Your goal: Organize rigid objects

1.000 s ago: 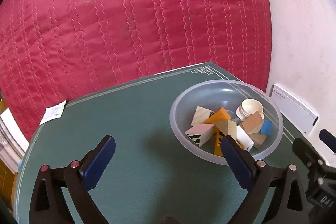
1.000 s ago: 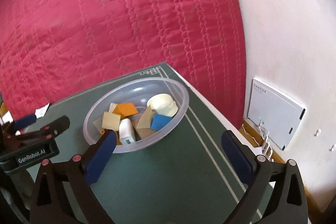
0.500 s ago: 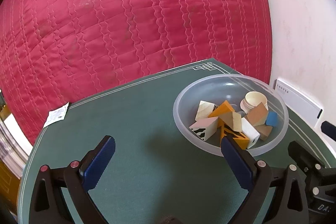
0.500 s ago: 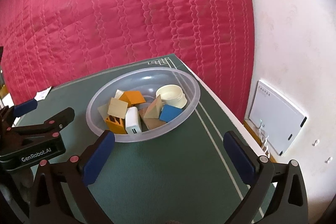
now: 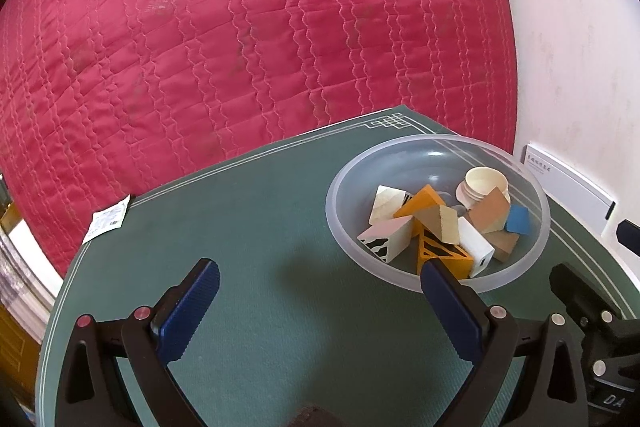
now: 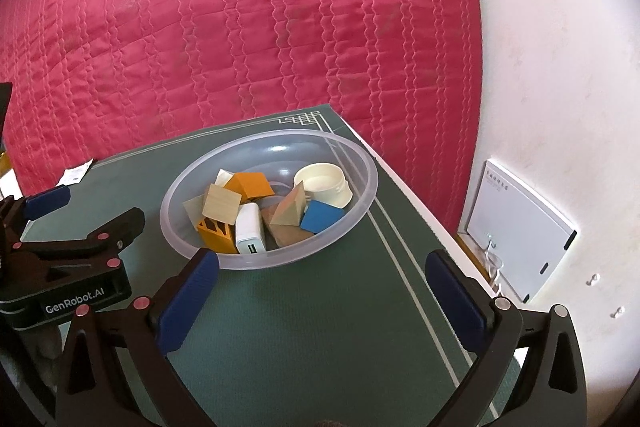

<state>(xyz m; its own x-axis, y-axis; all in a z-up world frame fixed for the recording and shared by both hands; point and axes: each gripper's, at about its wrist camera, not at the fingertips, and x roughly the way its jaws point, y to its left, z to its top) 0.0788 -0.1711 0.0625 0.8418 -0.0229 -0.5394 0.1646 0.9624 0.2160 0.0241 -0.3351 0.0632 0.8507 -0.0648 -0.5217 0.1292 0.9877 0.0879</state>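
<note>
1. In the left wrist view, bare green counter (image 5: 248,227) fills the centre and lower left, open between the spread left tool (image 5: 320,291) fingers.
2. The clear bowl (image 5: 532,187) of blocks blocks the right.
3. A paper slip (image 5: 107,219) lies at the left edge.
4. In the right wrist view, a bare strip runs lower centre before the right tool (image 6: 322,283).

"GenRobot.AI" stood in white letters on the black body of the left tongs (image 6: 68,227), seen from the right wrist view. In the left wrist view, the black body of the right tongs (image 5: 592,311) carried white letters at the lower right edge, of which only "DA" could be read before the frame cut them off. The white wall panel (image 6: 520,227) bore a short line of small characters along its upper edge, too small to read. The paper slip (image 5: 107,219) at the desk's far left corner showed fine print, also unreadable.
</note>
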